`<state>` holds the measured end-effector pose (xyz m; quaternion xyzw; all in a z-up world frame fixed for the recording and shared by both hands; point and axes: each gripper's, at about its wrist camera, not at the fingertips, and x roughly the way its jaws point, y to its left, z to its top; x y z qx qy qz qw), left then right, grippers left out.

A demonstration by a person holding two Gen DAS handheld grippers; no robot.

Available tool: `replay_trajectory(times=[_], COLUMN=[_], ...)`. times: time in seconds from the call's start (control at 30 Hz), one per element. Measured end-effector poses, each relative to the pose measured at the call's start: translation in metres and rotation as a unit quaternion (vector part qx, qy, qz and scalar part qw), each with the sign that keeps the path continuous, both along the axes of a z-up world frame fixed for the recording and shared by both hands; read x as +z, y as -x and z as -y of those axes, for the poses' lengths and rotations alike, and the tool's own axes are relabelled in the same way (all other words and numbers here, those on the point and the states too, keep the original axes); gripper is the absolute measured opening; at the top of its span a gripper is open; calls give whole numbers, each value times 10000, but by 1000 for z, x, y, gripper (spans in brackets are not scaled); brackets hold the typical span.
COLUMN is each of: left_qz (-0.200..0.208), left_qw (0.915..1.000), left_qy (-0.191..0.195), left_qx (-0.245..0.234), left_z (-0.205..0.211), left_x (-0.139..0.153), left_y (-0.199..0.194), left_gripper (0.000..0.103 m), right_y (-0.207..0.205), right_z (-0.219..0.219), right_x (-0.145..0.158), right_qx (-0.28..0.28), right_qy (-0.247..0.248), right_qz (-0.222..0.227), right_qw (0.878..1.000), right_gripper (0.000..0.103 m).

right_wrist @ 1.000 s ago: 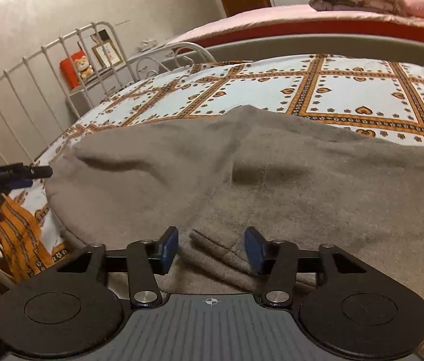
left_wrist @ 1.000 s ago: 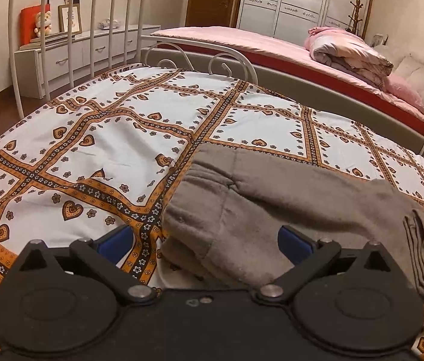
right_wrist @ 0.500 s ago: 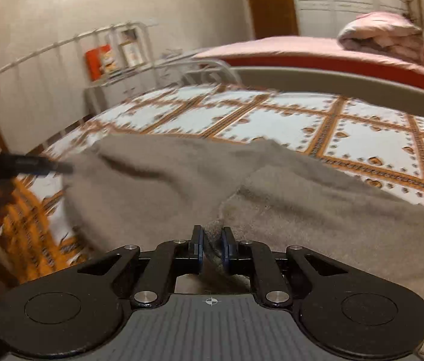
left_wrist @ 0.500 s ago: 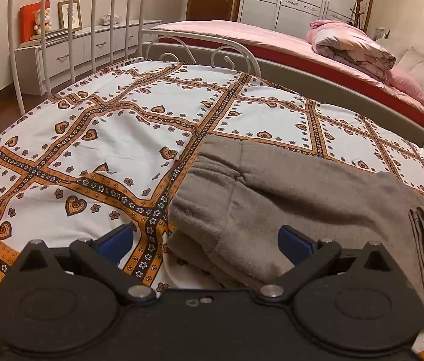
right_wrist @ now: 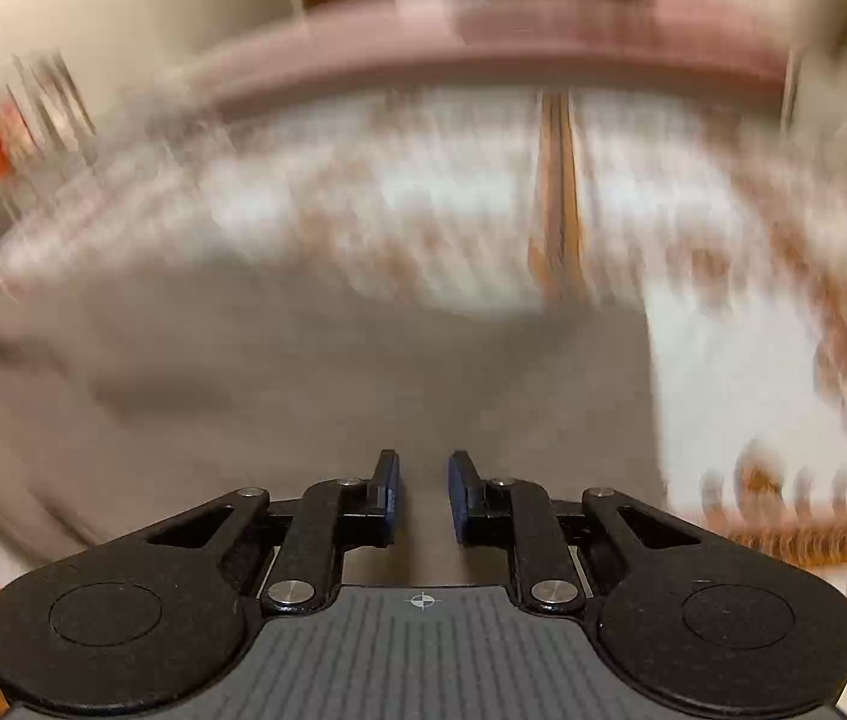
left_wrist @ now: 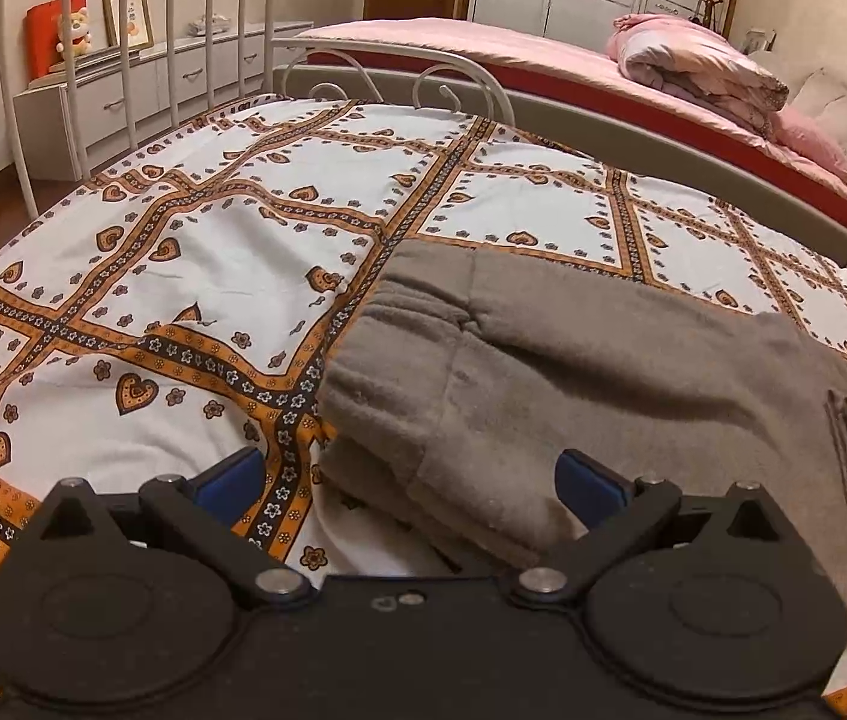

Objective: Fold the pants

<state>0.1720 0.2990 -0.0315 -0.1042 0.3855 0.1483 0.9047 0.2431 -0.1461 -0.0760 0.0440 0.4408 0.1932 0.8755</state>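
The pants [left_wrist: 543,372] lie folded on the bedspread [left_wrist: 195,276], long axis running rightward from my left gripper [left_wrist: 408,480], whose wide-open jaws straddle their near corner, holding nothing. My right gripper [right_wrist: 422,495], jaws just eased to a narrow gap, hangs over the same cloth; the blur hides any grip

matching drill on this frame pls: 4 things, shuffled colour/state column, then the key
Things:
1. pants
2. bedspread
3. left gripper
4. bundled quilt

Colour or state:
A. pink, rolled up on the far bed
B. jaws wide apart above the pants' near edge
C. grey-brown, partly folded in layers
D. white with orange heart borders

Pairs: 1-C, 2-D, 3-B, 4-A
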Motion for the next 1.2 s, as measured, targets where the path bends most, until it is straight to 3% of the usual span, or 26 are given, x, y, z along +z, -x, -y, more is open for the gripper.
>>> replay_trajectory(times=[0.07,0.13,0.23,0.27,0.3,0.33,0.37,0.47,0.5,0.6,0.7,0.77,0.87,1.1,1.17,1.2], left_qz=[-10,-23,-93,-117,-131,-141,-163,-169,-154,-141,-149,-173,-176,-151,-184,-199], left_qw=[10000,10000,9999,9999,9999,9998,9998,9998,9998,9999,9998,9995,9994,9998,9998,9998], left_qy=[-12,-59,-49,-34,-30,-25,16,48,5,63,49,-40,-146,80,51,27], left_qx=[3,-52,-72,-93,-106,-100,-87,-111,-118,-51,-157,-266,-273,83,21,-12], left_z=[2,5,8,9,10,12,13,15,16,16,23,26,24,5,8,10], left_x=[0,-1,-4,-5,-5,-6,-6,-6,-5,-3,-2,-2,-3,-6,-6,-7], left_y=[-1,-3,-7,-8,-9,-10,-11,-11,-11,-13,-13,-12,-9,-9,-11,-11], left_gripper=[97,97,97,97,97,97,97,97,97,97,97,97,97,97,97,97], right_y=[-6,-11,-36,-47,-64,-79,-81,-57,-42,-17,-4,0,-6,-18,-34,-44], right_z=[22,35,61,69,79,78,82,80,75,42,8,-8,-21,-69,-87,-90], right_x=[8,22,28,22,8,-8,-11,25,35,36,23,16,14,14,4,2], right_qx=[-116,-442,-803,-824,-779,-653,-624,-396,-153,718,1192,1198,1193,1442,1291,1115], right_qy=[-573,-517,-558,-426,-274,-180,-245,-379,-553,-878,-883,-725,-887,-822,-568,-681], right_qz=[28,490,808,783,473,-109,-171,537,753,436,247,306,209,200,122,116], right_qw=[9983,9965,9919,9926,9955,9976,9976,9971,9955,9926,9886,9897,9887,9859,9899,9914], right_gripper=[19,19,19,19,19,19,19,20,20,20,20,20,20,20,20,20])
